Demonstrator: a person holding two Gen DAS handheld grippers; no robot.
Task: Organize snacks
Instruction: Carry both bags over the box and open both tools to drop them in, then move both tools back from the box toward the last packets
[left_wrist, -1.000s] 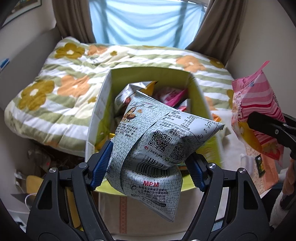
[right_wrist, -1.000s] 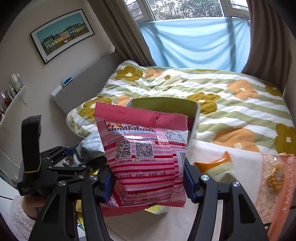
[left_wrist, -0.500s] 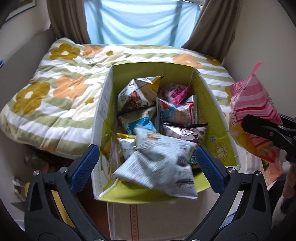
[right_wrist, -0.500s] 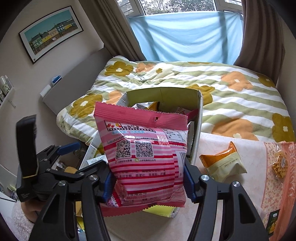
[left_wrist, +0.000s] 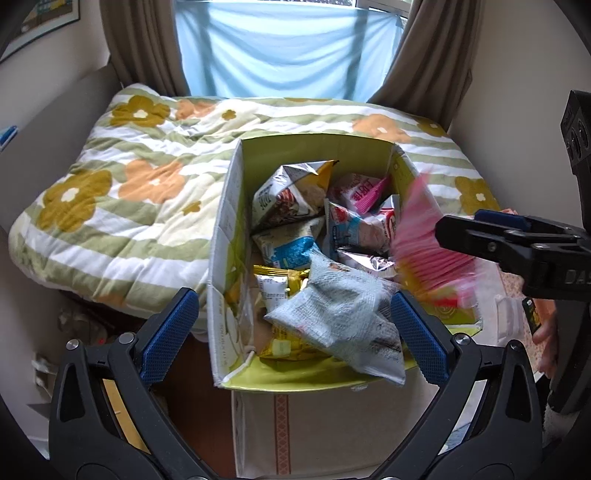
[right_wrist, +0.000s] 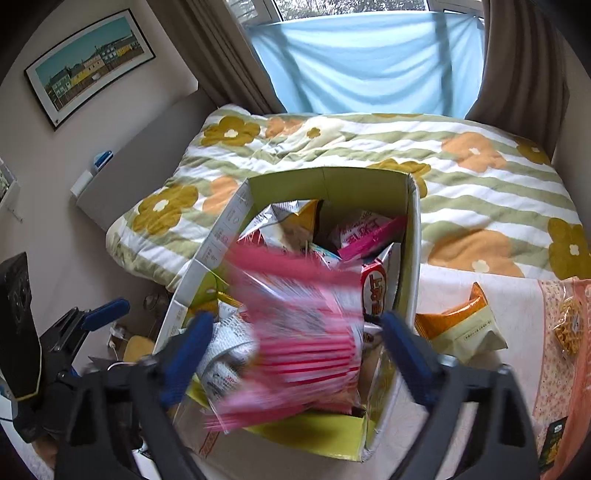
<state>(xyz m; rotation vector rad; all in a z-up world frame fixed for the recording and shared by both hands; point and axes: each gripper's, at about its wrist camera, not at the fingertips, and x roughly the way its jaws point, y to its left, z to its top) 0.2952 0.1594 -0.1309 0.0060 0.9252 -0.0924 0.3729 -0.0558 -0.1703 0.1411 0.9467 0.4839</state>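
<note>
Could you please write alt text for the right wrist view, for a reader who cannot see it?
A blurred pink striped snack bag drops between the just-opened fingers of the right tool into a green-lined cardboard box already full of snack packets. The box stands against a bed with a flowered quilt; an orange and cream packet lies on the cloth to its right.

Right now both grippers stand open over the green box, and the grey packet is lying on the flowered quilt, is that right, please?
Not quite: the grey packet lies in the green box on the other snacks, not on the flowered quilt, as the left wrist view shows. The left gripper and right gripper do stand open, the right one's jaws just opened.
</note>
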